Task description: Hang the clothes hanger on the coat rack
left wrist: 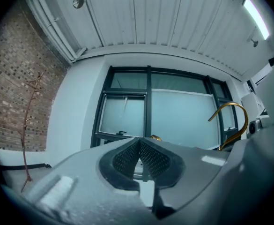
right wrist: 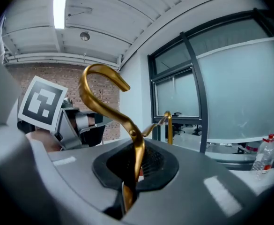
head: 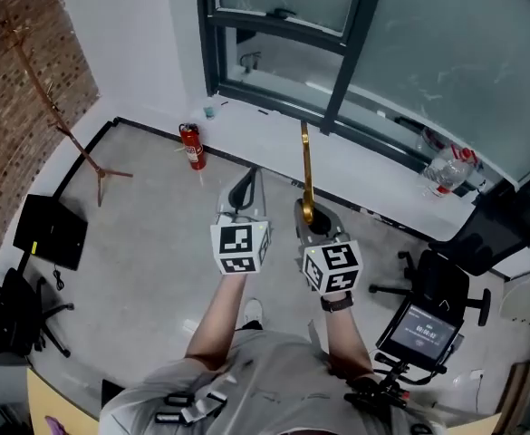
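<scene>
The coat rack is a thin brown branch-like stand by the brick wall at far left; it also shows in the left gripper view. A gold metal clothes hanger sticks forward and up from my right gripper. That gripper is shut on the hanger's neck, with the curved hook rising above the jaws. My left gripper is held beside it, well away from the rack. Its pads meet with nothing between them. The hook shows at the right edge of the left gripper view.
A red fire extinguisher stands on the floor ahead, below the dark-framed window. Water bottles sit on the sill at right. A black office chair is at right, and a dark flat box and another chair at left.
</scene>
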Tool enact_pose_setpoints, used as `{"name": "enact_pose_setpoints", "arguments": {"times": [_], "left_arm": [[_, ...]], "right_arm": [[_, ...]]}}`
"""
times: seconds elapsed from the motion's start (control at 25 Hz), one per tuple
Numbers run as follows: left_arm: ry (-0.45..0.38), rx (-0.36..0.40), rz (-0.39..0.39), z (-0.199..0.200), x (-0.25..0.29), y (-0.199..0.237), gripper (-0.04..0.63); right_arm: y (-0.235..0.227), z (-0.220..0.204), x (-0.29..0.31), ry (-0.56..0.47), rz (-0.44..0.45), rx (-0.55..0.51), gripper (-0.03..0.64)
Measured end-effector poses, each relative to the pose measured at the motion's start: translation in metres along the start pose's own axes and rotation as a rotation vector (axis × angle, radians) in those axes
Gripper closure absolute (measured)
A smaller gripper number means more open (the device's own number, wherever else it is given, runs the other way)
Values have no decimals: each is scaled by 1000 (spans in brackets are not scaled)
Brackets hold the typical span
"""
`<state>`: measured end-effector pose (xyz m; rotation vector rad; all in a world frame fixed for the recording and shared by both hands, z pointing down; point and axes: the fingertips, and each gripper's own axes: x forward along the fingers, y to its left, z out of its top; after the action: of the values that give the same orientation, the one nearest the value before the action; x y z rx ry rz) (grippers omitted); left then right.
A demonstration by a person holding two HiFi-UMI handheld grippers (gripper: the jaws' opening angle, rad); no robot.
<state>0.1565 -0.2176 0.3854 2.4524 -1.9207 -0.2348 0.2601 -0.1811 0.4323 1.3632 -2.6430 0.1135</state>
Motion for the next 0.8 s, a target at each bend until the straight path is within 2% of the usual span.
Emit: {"name": "enact_pose_setpoints", "arguments": {"times": [0.2, 0.4, 0.48, 0.64, 0.8], "left_arm": [[-11, -35, 76, -6, 38, 80, 594], [-4, 26, 180, -16, 52, 143, 594], [14, 48, 242, -24, 58, 174, 594], [109, 82, 345, -47, 75, 232, 592], [124, 77, 426, -50, 108, 286, 592]], "right_arm": [[27, 5, 86, 4, 111, 3, 612], [48, 5, 154, 27, 220, -22, 612], [54, 9, 182, 21, 265, -21, 612], [63, 8, 247, 21, 344, -3, 612], [69, 15, 321, 43, 431, -13, 612]]}}
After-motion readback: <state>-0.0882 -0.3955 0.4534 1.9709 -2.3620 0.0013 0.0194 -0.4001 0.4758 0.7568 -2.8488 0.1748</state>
